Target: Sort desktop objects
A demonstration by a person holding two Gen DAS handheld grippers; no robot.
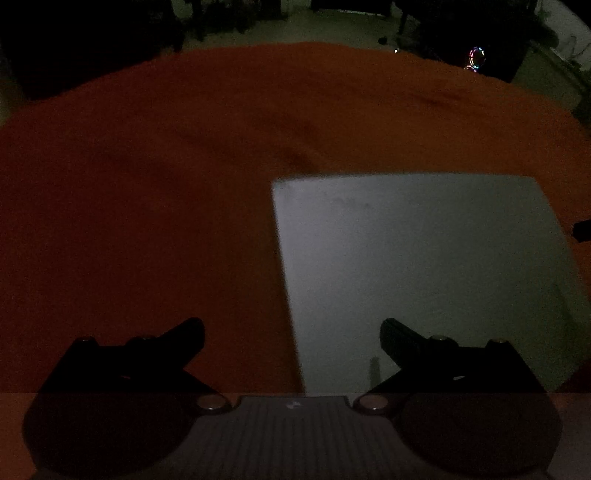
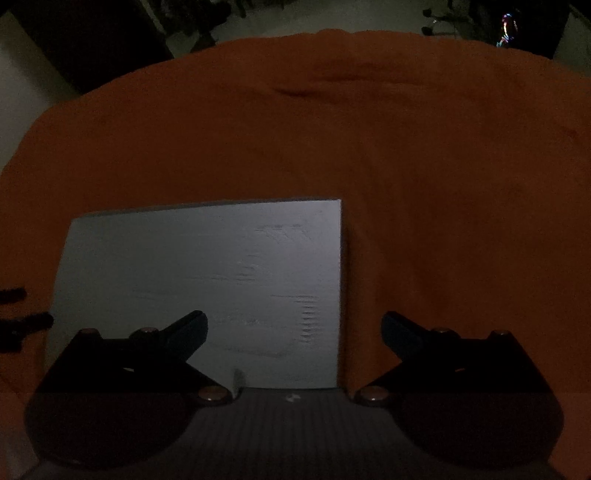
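Dim light. Flat pale-grey rectangular board (image 1: 421,273) lies on orange-cloth-covered counter (image 1: 147,184), near edge. Left tongs (image 1: 291,332) and right tongs (image 2: 293,326) released, empty, flanking it, presumably for a two-sided lift.

- The left wrist view looks steeply down from close above an orange cloth (image 1: 147,184), past the left gripper (image 1: 291,332), whose wide-apart fingers frame the bottom.
- The right wrist view looks down likewise past the right gripper (image 2: 293,325).
- Both share a pale grey flat board (image 1: 424,258) (image 2: 203,277), the cloth and the dim floor (image 1: 332,26) beyond.
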